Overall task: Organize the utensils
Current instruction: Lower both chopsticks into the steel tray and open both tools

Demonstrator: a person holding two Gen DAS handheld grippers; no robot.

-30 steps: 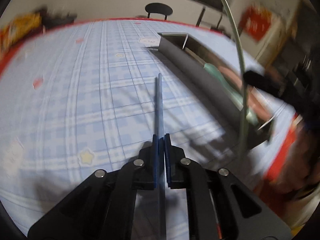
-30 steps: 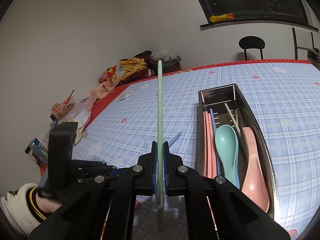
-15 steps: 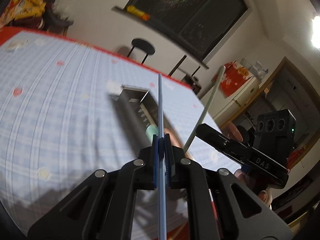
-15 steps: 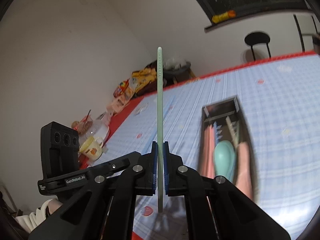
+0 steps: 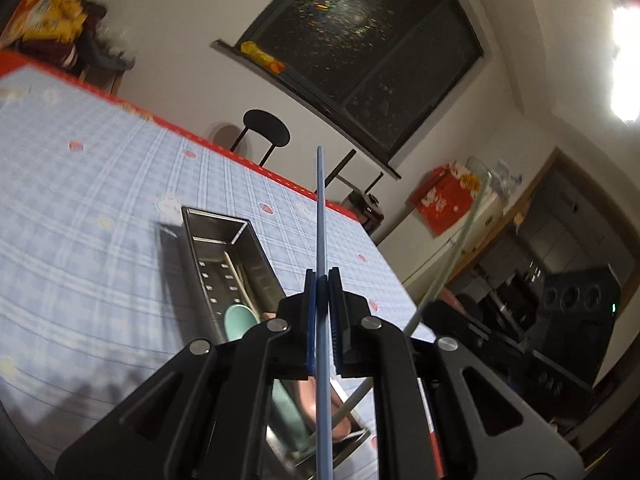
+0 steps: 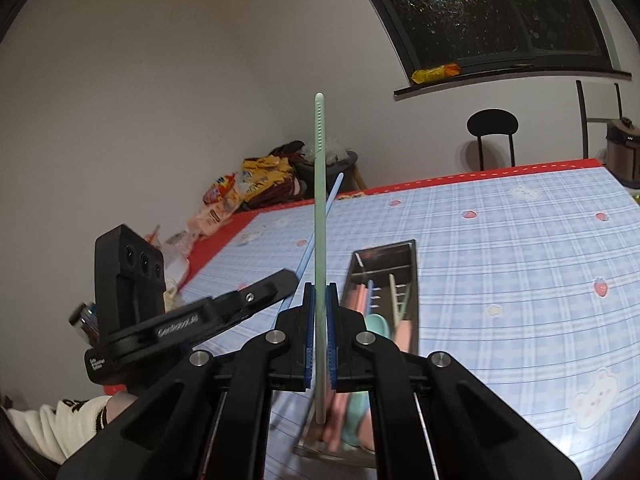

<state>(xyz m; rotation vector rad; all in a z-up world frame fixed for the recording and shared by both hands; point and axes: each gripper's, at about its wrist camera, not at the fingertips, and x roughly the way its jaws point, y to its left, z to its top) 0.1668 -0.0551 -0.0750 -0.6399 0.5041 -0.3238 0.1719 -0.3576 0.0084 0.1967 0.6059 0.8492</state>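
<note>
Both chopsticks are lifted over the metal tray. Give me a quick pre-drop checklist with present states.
1. Left gripper shut on the thin blue chopstick: ok.
2. Right gripper shut on the pale green chopstick: ok.
3. Long stainless steel utensil tray in view ahead: ok.
4. Free slot in the tray beside the mint green spoon and pink utensils: cannot tell, blurred.
5. The two chopsticks not touching: cannot tell; they cross in the right view.

Two chopsticks (image 6: 320, 200) held, one metal tray (image 6: 412, 280), two chairs (image 6: 493, 128).

The tray's (image 5: 208, 236) near end hides behind claws.
</note>
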